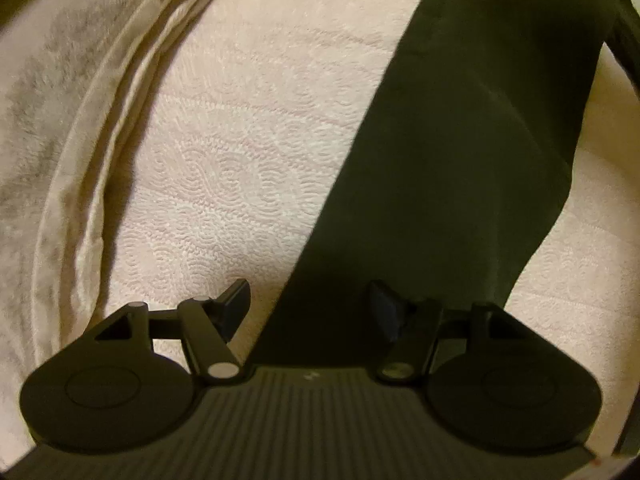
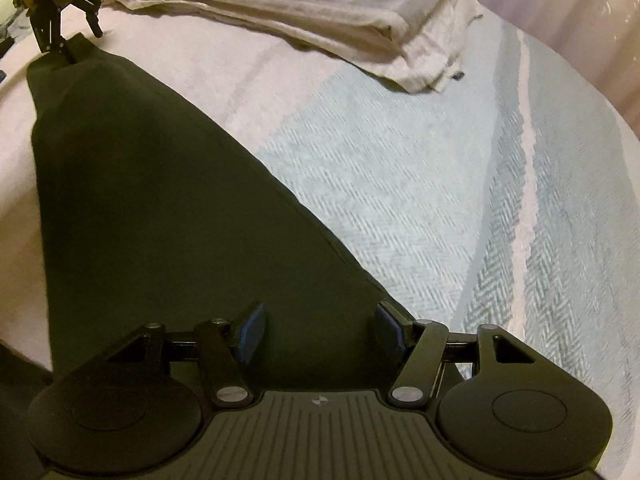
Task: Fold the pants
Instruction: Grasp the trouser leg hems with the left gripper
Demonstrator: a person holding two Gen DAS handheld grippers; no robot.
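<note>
Hovering both grippers over the dark pants, which lie flat in a long strip across the pale woven bedspread. My left gripper points down at one end, jaws about half open, straddling the strip's long edge: one pad is over bedspread, the other over cloth. No sign of either pressing, so nothing held. My right gripper sits at the other end, jaws likewise half open, dark fabric between them, apparently no pinch yet.

Risks as I judge them: closing the left jaws here could catch bedspread weave along with the pants, or only the top layer, so the fold drags and skews. Uneven lift between ends would twist the strip. The folded towels nearby could snag a swung end.
</note>
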